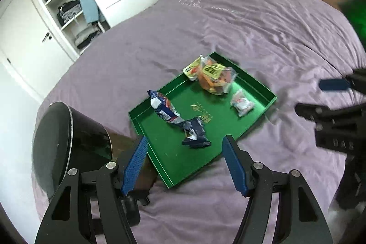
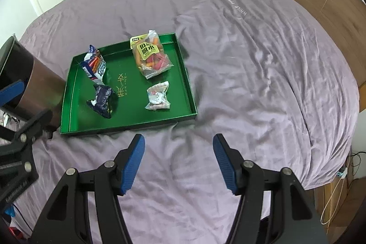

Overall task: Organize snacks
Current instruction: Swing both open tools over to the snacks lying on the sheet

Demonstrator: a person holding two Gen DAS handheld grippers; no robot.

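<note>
Snack packets, four of them, already lie in the green tray on the bed, so sorting looks about done; my left tongs and right tongs hang apart, empty, nothing loose on the sheet.

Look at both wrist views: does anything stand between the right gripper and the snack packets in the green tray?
Nothing visible does. The right gripper is open over bare purple bedsheet; only the green tray's low near wall lies before the snack packets.
</note>
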